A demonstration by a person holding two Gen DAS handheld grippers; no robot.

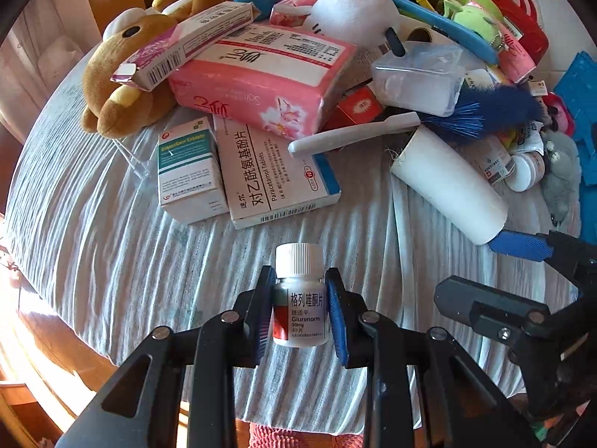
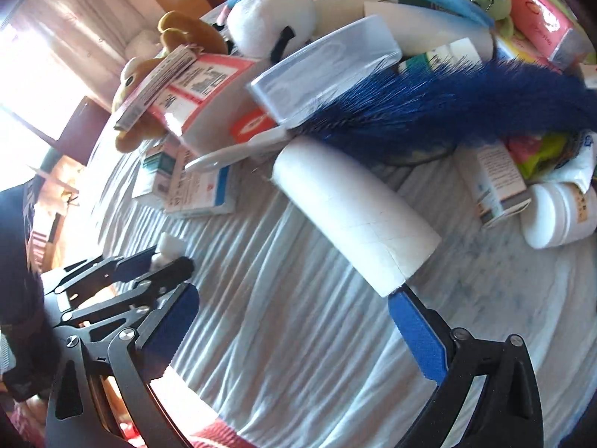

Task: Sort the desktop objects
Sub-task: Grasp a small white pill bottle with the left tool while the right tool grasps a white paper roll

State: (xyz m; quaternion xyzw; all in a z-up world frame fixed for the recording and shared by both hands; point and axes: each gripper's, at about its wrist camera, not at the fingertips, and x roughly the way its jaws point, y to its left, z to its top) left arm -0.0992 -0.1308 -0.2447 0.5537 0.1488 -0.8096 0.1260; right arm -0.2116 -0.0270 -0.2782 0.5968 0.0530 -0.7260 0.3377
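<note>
Pill bottle (image 1: 300,295) clamped in left hand-held gripper (image 1: 301,313), right hand-held gripper (image 2: 291,321) spread wide, seemingly near white roll (image 2: 354,212).

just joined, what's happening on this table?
A person is sorting clutter on a striped grey tablecloth with two handheld tools. The left tool is shut on a small white-capped medicine bottle, held clear of the pile. The right tool is open, one blue pad at the end of a white lint roller lying beside the pile; nothing gripped there yet.
</note>
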